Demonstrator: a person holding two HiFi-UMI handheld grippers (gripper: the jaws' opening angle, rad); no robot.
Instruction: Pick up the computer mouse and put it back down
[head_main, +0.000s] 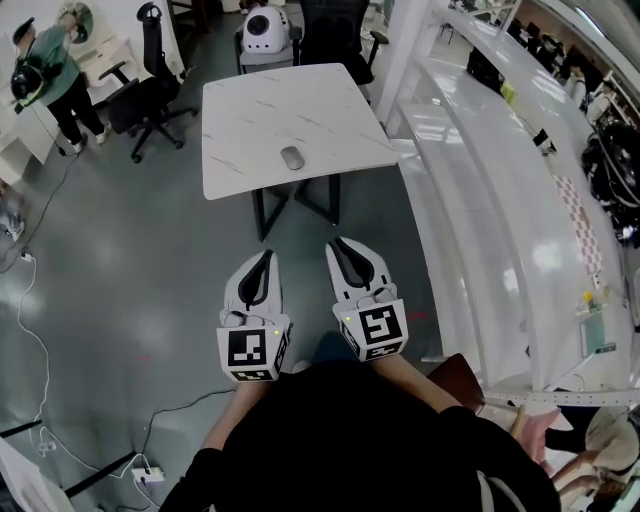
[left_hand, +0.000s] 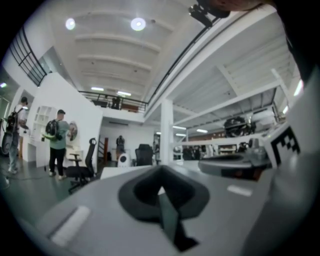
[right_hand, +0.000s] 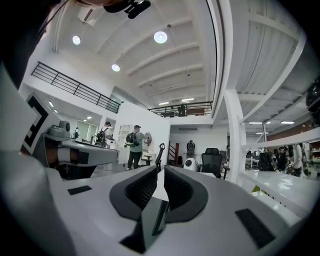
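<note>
**Tool state.** The left gripper (head_main: 265, 258) and the right gripper (head_main: 341, 245) are both clenched, jaws together with nothing between them. Both point level and sit side by side close to the person's body, well apart from the table (head_main: 240, 110).

**Task object.** The computer mouse (head_main: 292, 158) lies on the table top, about midway between the left and right edges and near the edge closest to the person. It is untouched.

**Likely faults and causes.**
- Closed jaws reaching the mouse would probably push it rather than grasp it. The jaws need to be opened before the approach.
- The mouse shell looks smooth and rounded. A grip set too high on it may slip and let it drop.
- The mouse is close to the near edge, so a nudge toward the person could send it off the table.
- A release from too high could make the mouse bounce or slide on the hard top.

**Surroundings and obstructions.**
- Open floor separates the person from the table, and nothing stands on the table top near the mouse.
- A white railing structure (head_main: 470, 200) runs close to the table's right edge and limits room on that side.
- An office chair (head_main: 150, 95) stands off the left edge.
- Another chair (head_main: 335, 35) and a white rounded machine (head_main: 266, 32) stand beyond the far edge.
- Cables (head_main: 40, 335) trail over the floor on the person's left and are a tripping risk.
- A person (head_main: 50, 70) stands well off to the far left.
</note>
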